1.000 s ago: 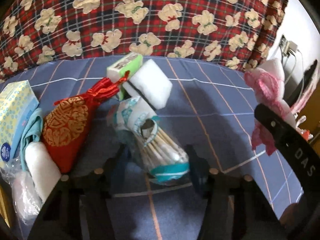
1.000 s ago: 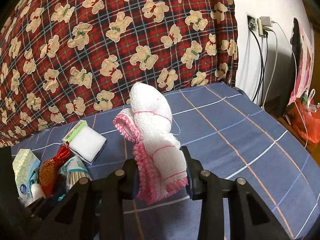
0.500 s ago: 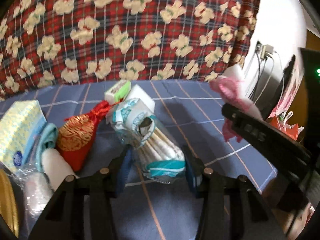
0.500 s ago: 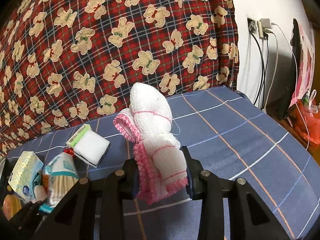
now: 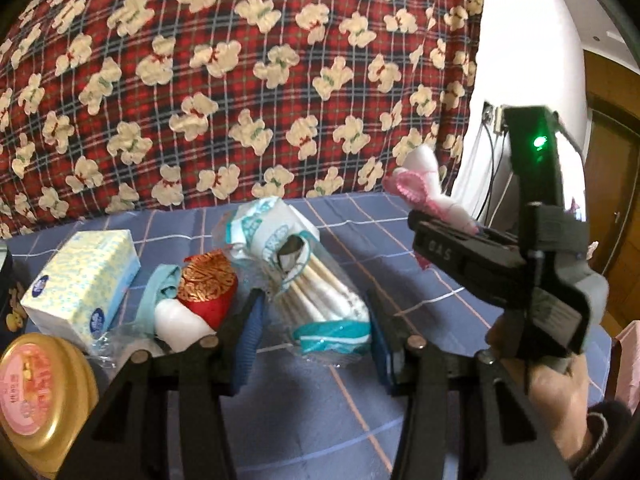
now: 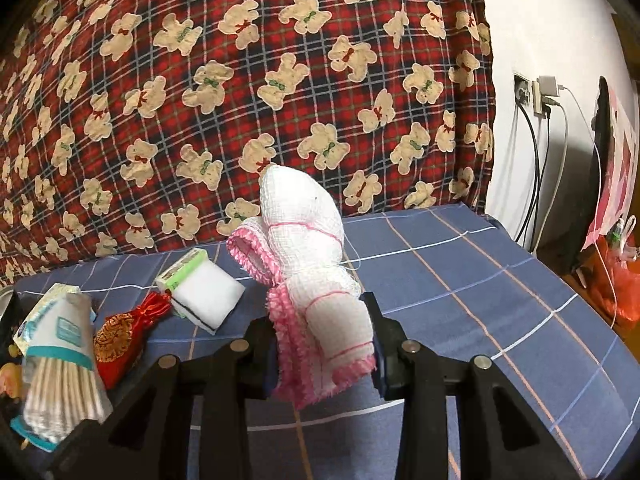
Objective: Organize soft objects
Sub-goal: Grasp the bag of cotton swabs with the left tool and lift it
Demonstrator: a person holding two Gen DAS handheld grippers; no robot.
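Low in the centre of the left wrist view, the left gripper (image 5: 316,320) is clamped on a clear bag of cotton swabs (image 5: 316,288), held above the blue checked sheet (image 5: 400,248). Centre frame in the right wrist view, the right gripper (image 6: 324,344) pinches a white and pink mesh cloth (image 6: 312,280); a white sponge (image 6: 208,296) and red pouch (image 6: 120,336) lie at lower left.

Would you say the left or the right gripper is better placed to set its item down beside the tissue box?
Probably left: the left gripper, holding the swab bag, sits near the tissue box. The right gripper holds the mesh cloth farther off.
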